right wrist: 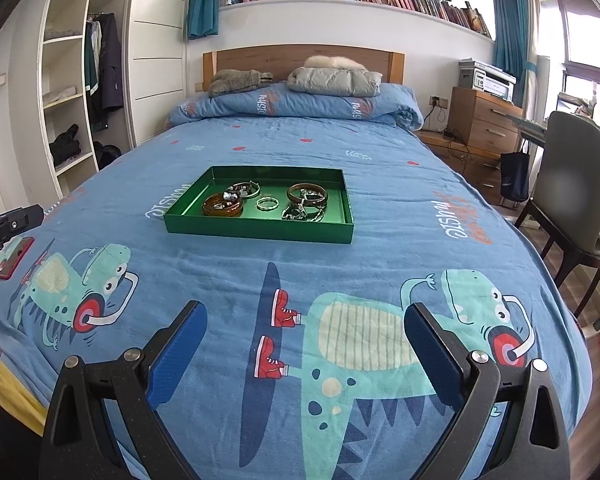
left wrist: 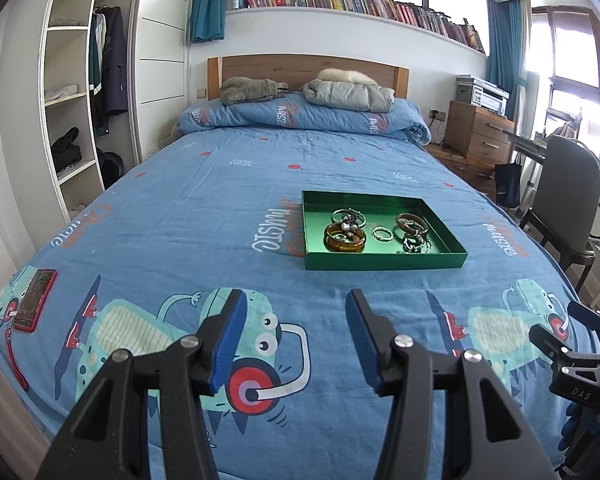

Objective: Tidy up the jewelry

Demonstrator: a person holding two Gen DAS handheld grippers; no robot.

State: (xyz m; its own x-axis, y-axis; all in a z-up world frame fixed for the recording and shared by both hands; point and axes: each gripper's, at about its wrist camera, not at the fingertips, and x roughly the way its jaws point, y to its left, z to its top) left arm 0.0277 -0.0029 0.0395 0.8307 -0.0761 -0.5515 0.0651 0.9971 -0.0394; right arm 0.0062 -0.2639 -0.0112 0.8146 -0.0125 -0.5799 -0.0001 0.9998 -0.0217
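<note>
Green tray (left wrist: 384, 260) on bed (left wrist: 180, 208), landmark. Inside tray: two amber bangles (left wrist: 345, 238), one small twisted silver ring (left wrist: 382, 234) between them, silver bracelets heaped behind and toward right corner; exact count unclear. Quilt print reads "music" just left of tray. Red phone (left wrist: 35, 300) far left of tray.

Left gripper (left wrist: 296, 336) below tray, fingers apart, empty. Right gripper (right wrist: 306, 354) below tray, fingers wide, empty; "DAS" on its body.
</note>
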